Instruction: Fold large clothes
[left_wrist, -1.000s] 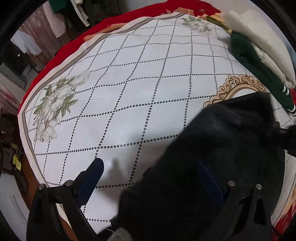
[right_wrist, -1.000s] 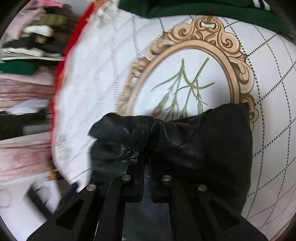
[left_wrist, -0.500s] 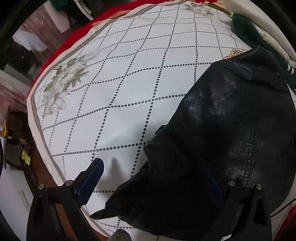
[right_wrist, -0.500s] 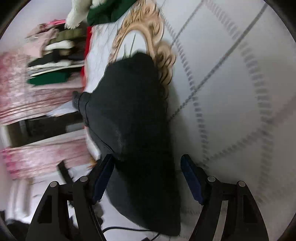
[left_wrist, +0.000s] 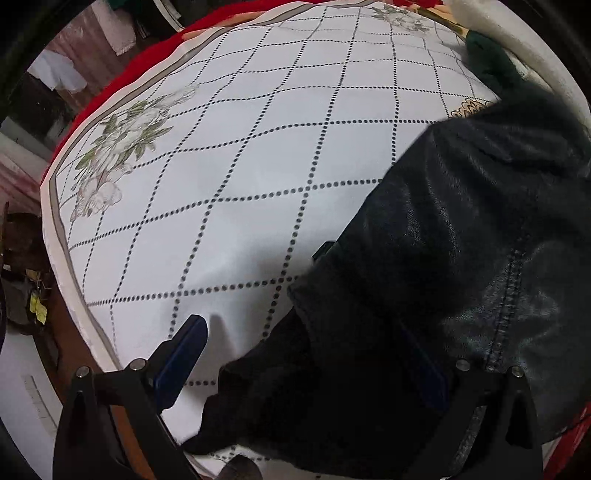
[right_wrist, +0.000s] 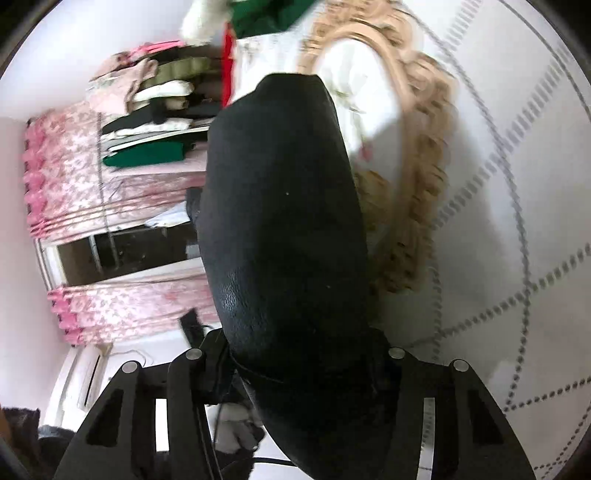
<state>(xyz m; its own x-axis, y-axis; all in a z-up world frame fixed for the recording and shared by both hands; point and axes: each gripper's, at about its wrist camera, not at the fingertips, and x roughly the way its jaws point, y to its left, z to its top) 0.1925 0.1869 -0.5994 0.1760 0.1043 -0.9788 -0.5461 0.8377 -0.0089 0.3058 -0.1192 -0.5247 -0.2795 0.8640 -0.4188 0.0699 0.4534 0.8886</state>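
A black leather jacket (left_wrist: 461, 258) lies on the white checked tablecloth (left_wrist: 258, 147) and fills the right half of the left wrist view. My left gripper (left_wrist: 303, 363) hangs open above its near edge. Its left finger (left_wrist: 181, 358) is over bare cloth; the right one is over the leather. In the right wrist view a thick fold of the jacket (right_wrist: 284, 221) runs away from me between the fingers of my right gripper (right_wrist: 301, 363). Those jaws are closing; the leather fills the gap, hides both pads and meets both fingers.
Folded green (left_wrist: 487, 62) and white (left_wrist: 517, 48) clothes lie at the table's far right. The table edge (left_wrist: 62, 258) curves down the left over a red under-cloth (left_wrist: 147, 55). Off the table are stacked clothes (right_wrist: 155, 122) and pink curtains (right_wrist: 74, 177).
The right gripper let go of the bunched jacket edge, opened, swung round beside the table edge and has narrowed onto a thick fold. The jacket now lies spread under the left gripper.
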